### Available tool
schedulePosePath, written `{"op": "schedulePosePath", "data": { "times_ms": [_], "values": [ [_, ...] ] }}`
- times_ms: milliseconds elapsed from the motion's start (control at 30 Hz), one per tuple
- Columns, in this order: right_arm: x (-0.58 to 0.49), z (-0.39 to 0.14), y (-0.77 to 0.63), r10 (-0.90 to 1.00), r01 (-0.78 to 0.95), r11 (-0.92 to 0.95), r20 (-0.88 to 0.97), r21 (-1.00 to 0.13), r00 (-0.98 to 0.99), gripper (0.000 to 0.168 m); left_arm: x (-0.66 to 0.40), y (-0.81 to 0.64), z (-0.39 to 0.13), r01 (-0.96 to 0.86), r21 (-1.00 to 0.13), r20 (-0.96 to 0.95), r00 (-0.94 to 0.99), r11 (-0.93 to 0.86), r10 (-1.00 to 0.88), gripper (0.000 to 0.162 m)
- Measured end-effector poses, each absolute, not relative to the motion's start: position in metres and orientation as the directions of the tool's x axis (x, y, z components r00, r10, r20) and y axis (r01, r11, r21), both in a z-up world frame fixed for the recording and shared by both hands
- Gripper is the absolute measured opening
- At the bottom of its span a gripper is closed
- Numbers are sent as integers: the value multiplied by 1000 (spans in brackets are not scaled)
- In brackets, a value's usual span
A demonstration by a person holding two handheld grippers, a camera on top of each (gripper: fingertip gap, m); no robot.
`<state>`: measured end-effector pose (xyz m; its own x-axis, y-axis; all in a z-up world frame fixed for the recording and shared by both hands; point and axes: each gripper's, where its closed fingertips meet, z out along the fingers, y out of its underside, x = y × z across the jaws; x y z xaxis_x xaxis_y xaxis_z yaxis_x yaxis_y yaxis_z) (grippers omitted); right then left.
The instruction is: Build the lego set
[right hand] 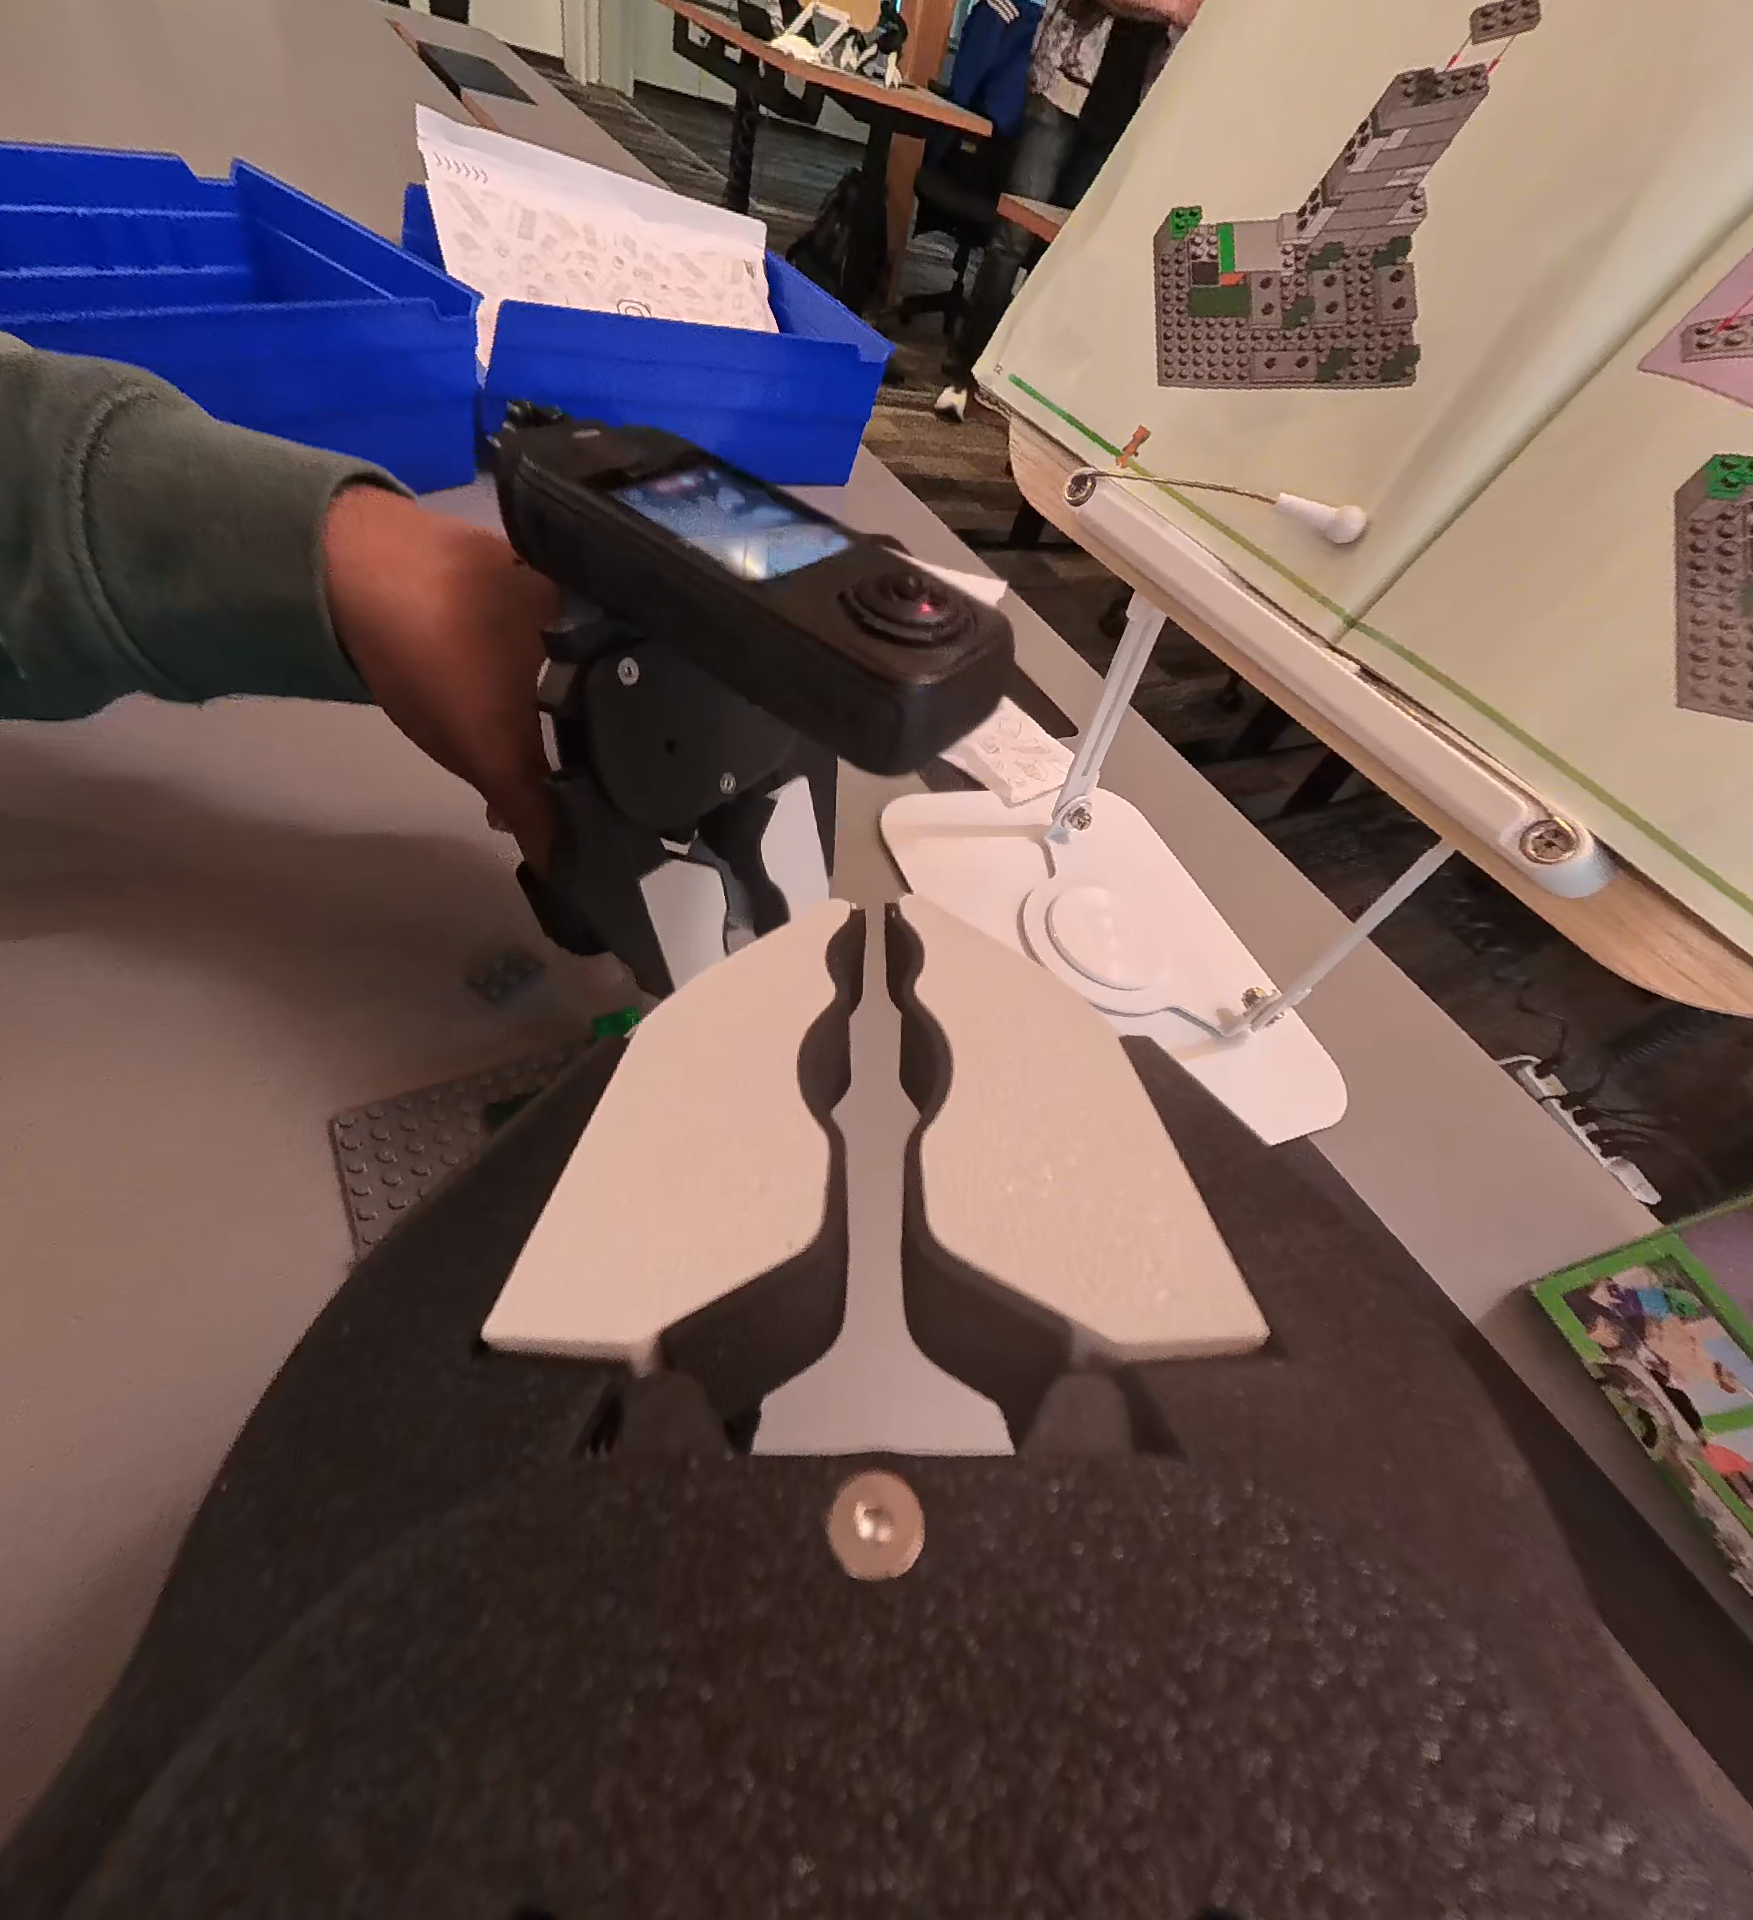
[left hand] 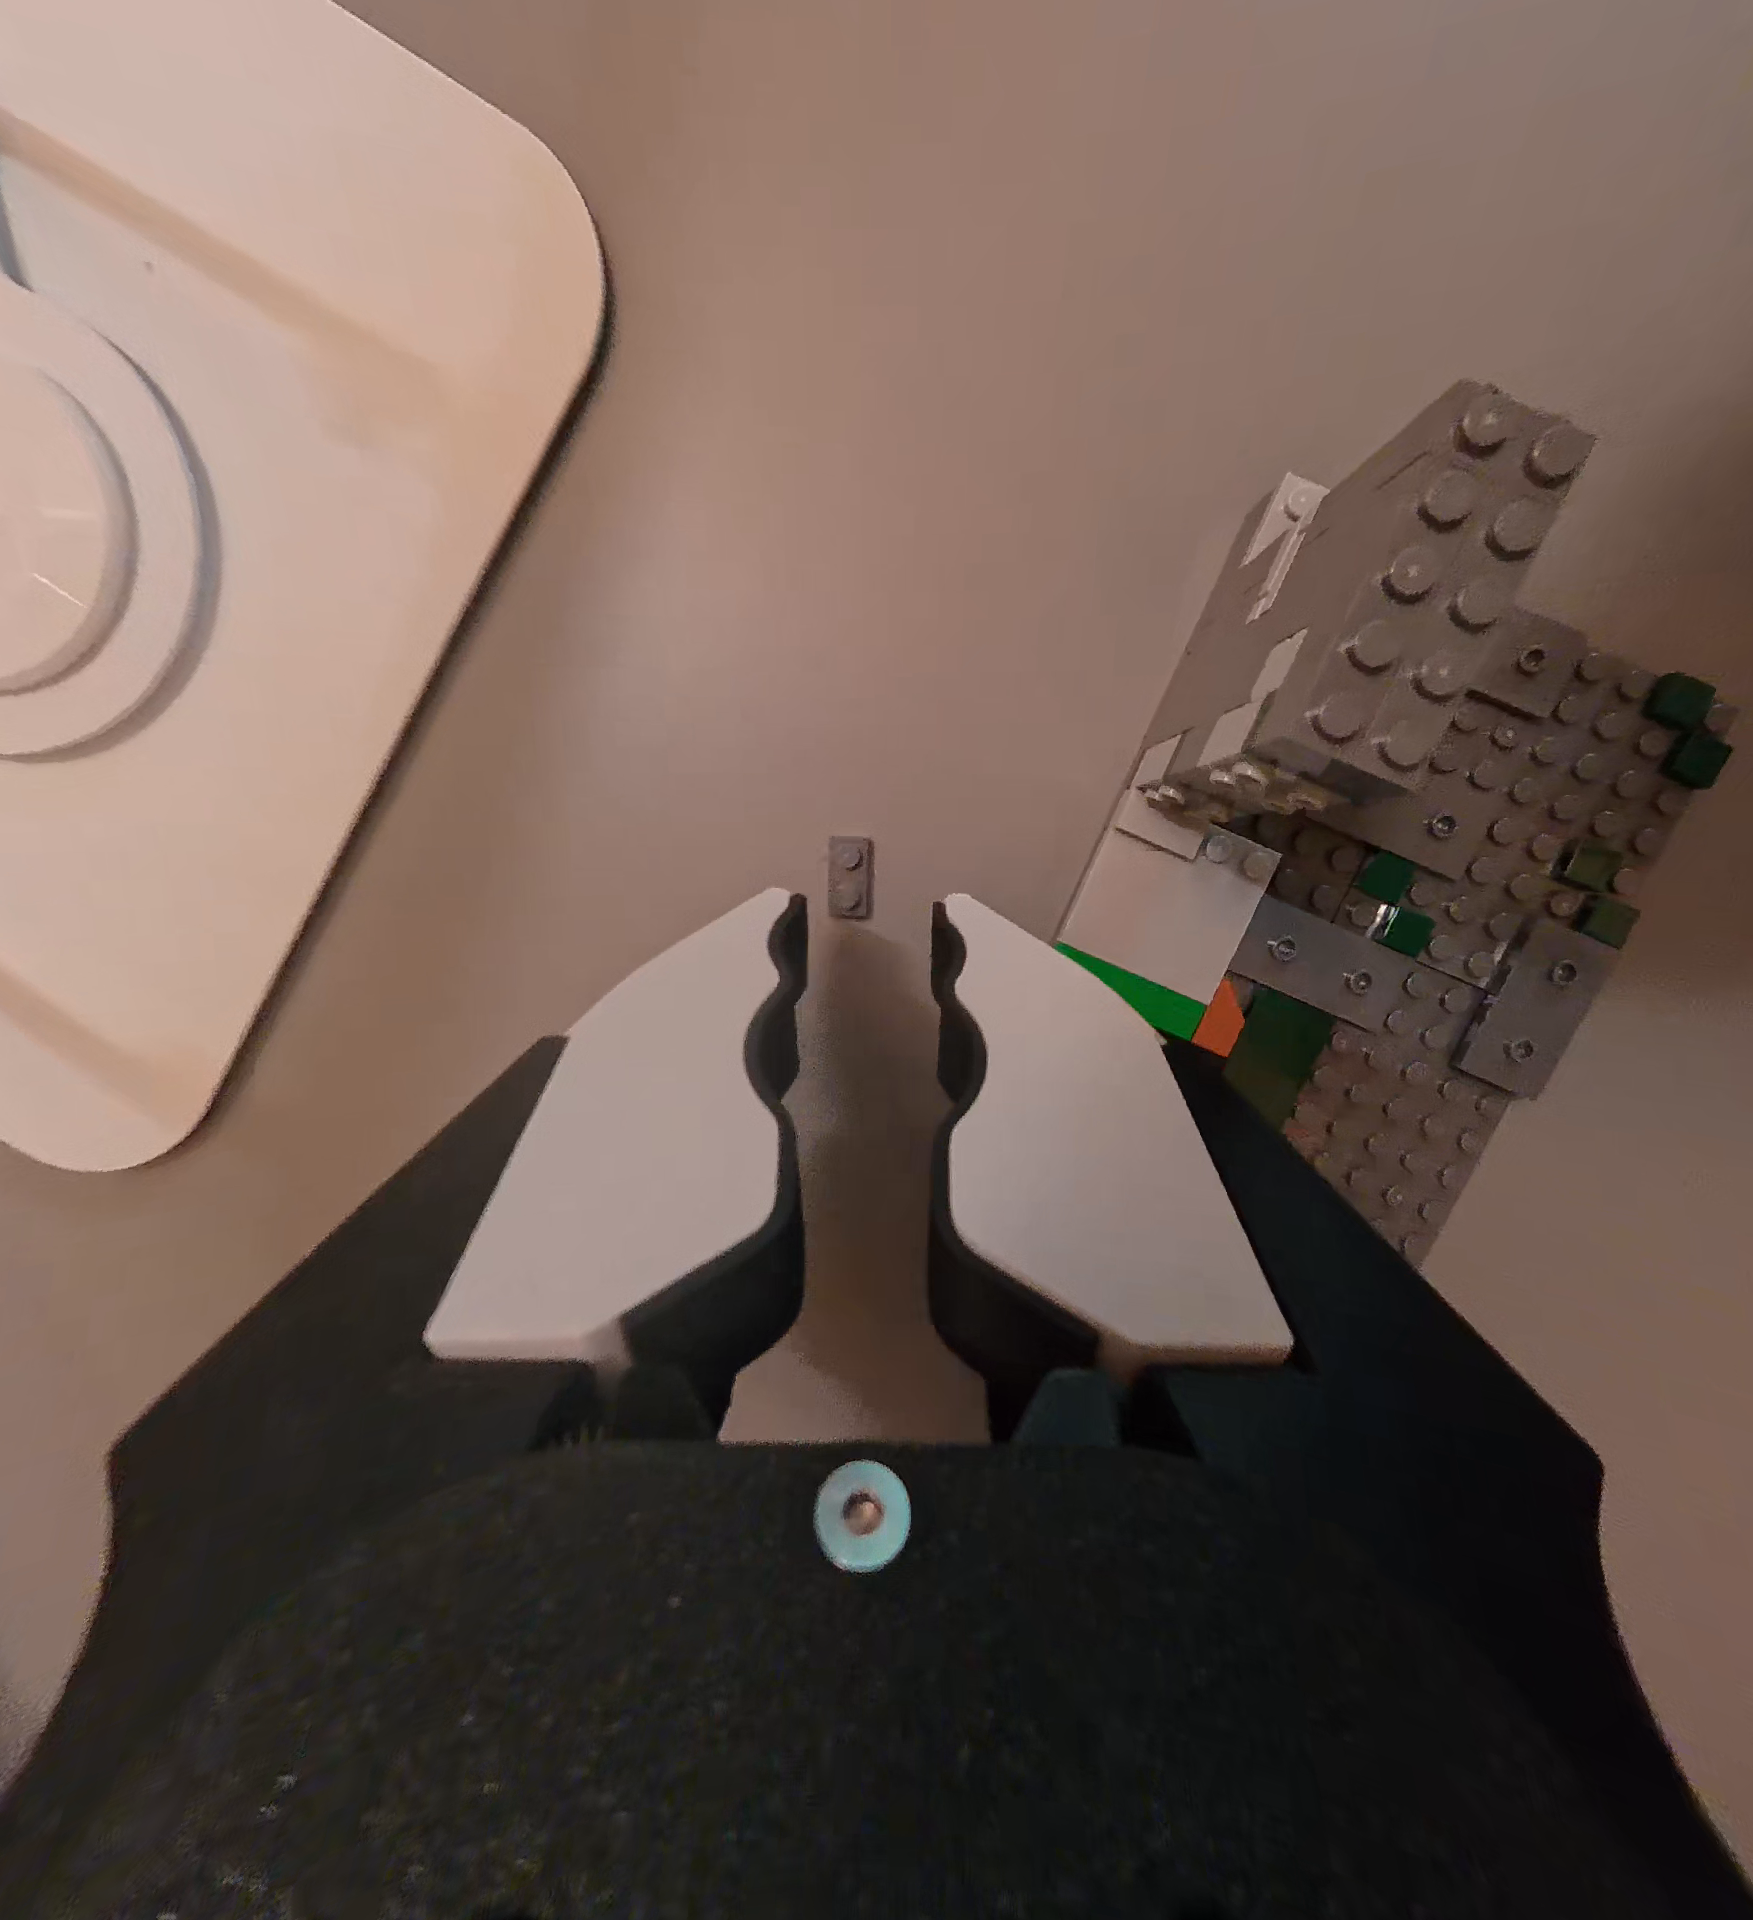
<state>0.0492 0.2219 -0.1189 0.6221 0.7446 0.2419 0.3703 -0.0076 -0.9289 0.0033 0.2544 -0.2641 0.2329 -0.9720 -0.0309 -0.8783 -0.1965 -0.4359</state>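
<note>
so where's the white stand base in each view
left wrist view: the white stand base fills the upper left, flat on the table, left of the open left tongs.
right wrist view: the same base lies right of centre, just beyond the right tongs, under the instruction booklet.
shared landmark: the grey lego build, right in the left view, lower left in the right.

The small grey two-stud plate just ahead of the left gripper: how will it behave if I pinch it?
The small grey two-stud plate looks rigid and very light. Lying flat on the smooth beige table, it will probably slide rather than roll. It is thin, so the open left gripper has little edge to catch and may flick it away.
</note>
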Motion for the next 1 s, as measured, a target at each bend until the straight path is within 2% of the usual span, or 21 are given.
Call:
{"op": "schedulePosePath", "data": {
  "times_ms": [133, 400, 600, 767, 1000],
  "values": [
    [52, -117, 222, 741, 366, -6, 242, -931, 627, 3, -3, 259, -230, -831, -521, -76, 273, -195, -959, 15],
    [53, -119, 223, 739, 367, -11, 239, -930, 629, 4, -80, 244, -121, -649, -741, -206, 466, -174, -861, 0],
    [48, -121, 222, 748, 373, -12, 240, -928, 619, 3, -212, 217, -74, -589, -768, -286, 666, -251, -689, 0],
    [45, -124, 221, 751, 375, -19, 234, -927, 617, 3, -305, 189, -72, -519, -769, -270, 793, -373, -547, 1],
    [39, -128, 219, 759, 394, -17, 244, -919, 603, 4, -327, 139, -131, -424, -759, -158, 856, -494, -493, 10]
  ]
}}
